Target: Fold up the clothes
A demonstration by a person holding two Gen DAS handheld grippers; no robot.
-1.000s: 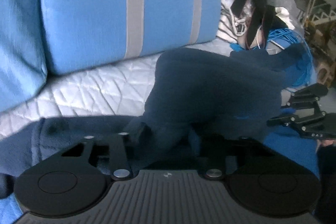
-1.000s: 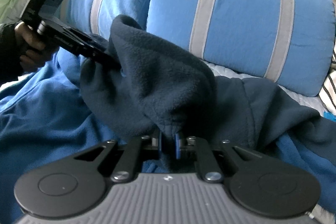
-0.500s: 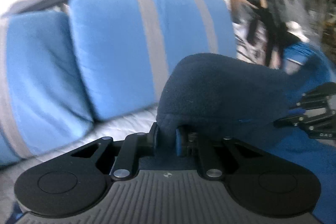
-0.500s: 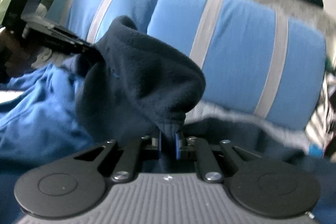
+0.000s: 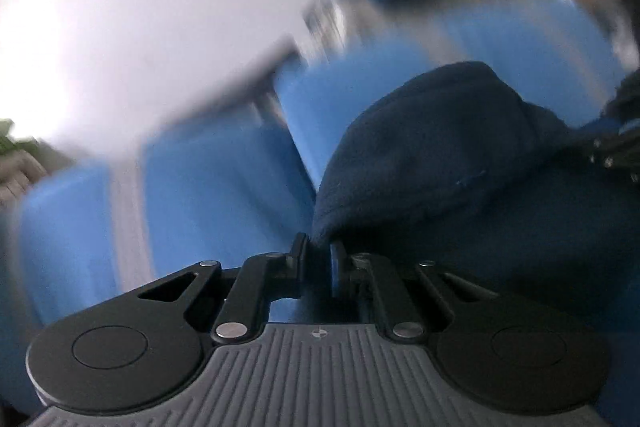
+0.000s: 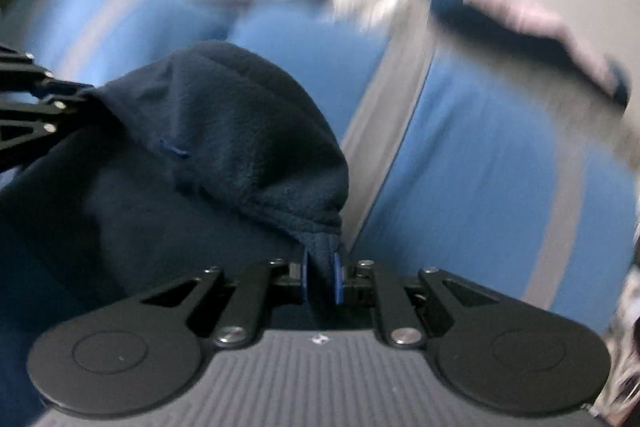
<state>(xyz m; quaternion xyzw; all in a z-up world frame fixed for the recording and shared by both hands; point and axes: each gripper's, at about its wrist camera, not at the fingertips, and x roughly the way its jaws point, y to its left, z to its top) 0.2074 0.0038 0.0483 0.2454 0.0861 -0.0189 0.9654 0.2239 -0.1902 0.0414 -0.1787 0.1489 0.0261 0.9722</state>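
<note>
Against the blurred blue cushions with grey stripes (image 6: 480, 155), the dark navy fleece garment (image 6: 224, 131) hangs between the left gripper (image 5: 319, 259) and right gripper (image 6: 320, 277) (both pinched tight on its edge); keep tension even while spreading.

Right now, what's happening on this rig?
A person is folding clothes with a hand-held gripper in each hand. The left hand-held gripper and the right hand-held gripper are each shut on an edge of the same dark navy fleece garment, which spans between them, bunched. Blue cushions with grey stripes sit behind it. Both views are motion-blurred, and no fold is laid yet.
</note>
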